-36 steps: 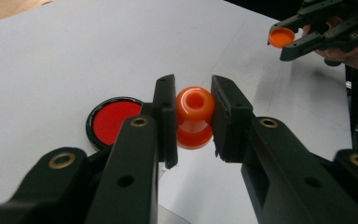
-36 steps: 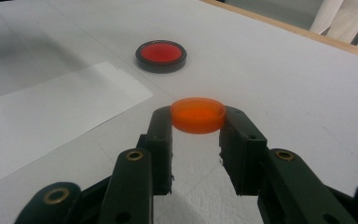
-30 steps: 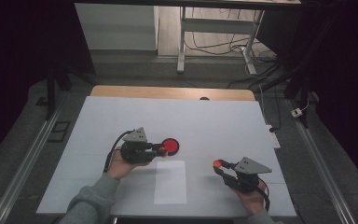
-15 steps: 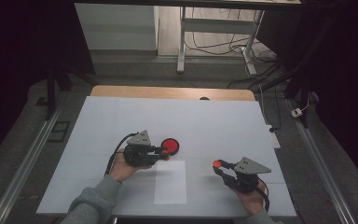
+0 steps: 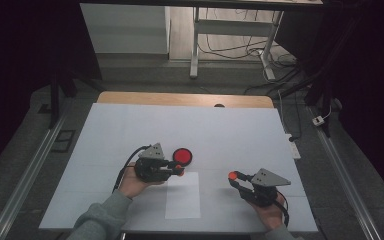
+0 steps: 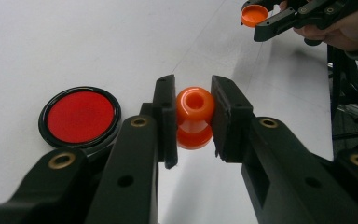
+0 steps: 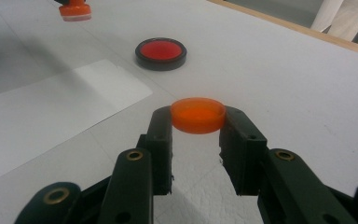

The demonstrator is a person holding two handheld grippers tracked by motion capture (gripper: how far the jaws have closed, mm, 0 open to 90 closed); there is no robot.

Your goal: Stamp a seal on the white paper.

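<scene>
as before, left gripper [image 5: 179, 168] clamps orange bottle [image 6: 195, 116] (unmoved), right gripper [image 5: 233, 176] likewise

- High view: above the near edge, facing forward and down over the whole white table [image 5: 130, 130].
- Gripper views: low, close, along the jaws.
- Shared: red disc [image 5: 182, 156], white sheet [image 7: 51, 109].

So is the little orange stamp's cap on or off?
Off. The right gripper holds the cap; the left gripper holds the stamp apart.
</scene>
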